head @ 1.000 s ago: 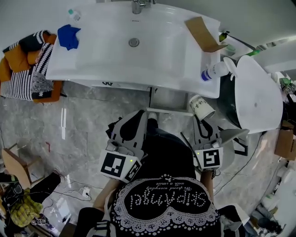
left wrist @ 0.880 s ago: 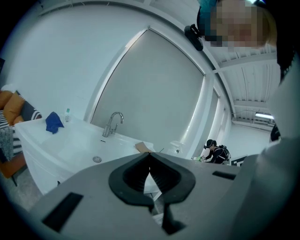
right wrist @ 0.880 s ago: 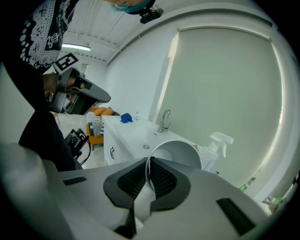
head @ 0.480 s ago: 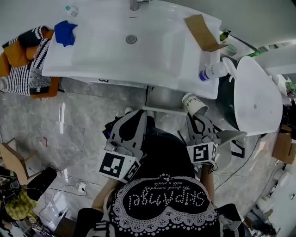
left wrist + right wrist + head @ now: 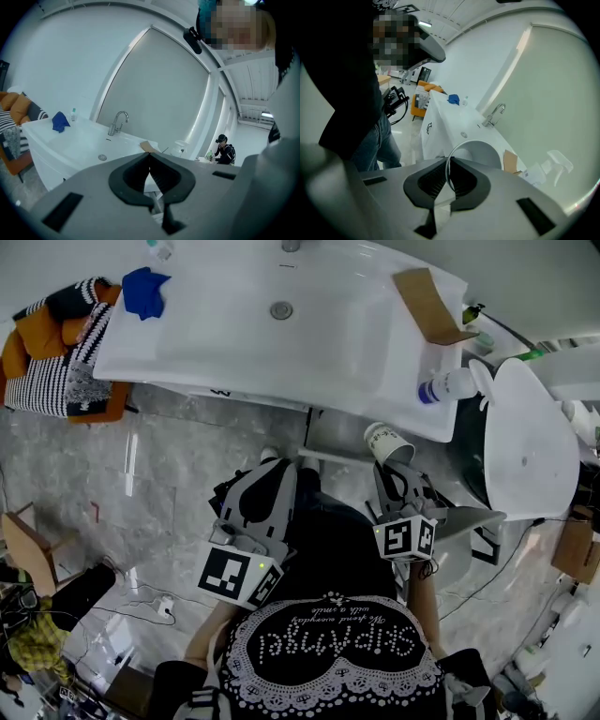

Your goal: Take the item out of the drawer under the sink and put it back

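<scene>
Grey marble floor, white wall, striped orange armchair

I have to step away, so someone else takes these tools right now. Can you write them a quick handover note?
Left tool: shut, empty, held low in front of the body.
Right tool: shut on the rim of the paper cup, which is tilted, by the front edge of the sink.
Done: the cup appears to be out of the drawer, which looks open.
Left: set the cup back inside, let go, close the drawer.
</scene>
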Demonstrator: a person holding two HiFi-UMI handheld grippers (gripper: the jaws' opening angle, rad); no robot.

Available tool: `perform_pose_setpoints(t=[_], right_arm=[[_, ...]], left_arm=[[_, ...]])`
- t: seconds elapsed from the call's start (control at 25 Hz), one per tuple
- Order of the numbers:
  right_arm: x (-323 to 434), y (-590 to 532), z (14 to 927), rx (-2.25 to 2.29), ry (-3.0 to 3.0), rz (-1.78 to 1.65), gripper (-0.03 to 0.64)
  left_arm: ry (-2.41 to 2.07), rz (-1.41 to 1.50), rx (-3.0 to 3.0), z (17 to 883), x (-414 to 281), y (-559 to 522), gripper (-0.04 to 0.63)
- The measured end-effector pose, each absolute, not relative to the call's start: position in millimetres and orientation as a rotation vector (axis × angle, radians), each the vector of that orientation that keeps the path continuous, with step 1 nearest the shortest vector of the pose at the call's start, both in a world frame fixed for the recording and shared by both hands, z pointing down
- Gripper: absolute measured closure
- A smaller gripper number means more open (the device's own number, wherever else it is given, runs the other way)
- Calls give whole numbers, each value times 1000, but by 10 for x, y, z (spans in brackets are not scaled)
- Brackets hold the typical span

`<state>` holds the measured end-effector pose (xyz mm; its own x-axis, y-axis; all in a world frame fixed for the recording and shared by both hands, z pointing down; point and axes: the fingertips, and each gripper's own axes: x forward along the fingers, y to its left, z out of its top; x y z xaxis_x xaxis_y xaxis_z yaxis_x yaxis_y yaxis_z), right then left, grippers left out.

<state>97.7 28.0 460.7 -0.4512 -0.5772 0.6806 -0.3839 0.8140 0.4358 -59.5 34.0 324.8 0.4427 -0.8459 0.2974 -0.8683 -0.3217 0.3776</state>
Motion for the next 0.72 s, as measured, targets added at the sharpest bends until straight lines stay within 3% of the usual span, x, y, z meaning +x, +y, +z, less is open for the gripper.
perform_pose_setpoints(t=[0.72], right_arm=[[991, 301, 5354, 506, -2045, -296, 592]], left_arm=[[-1534, 45, 2106, 3301, -673, 459, 591]])
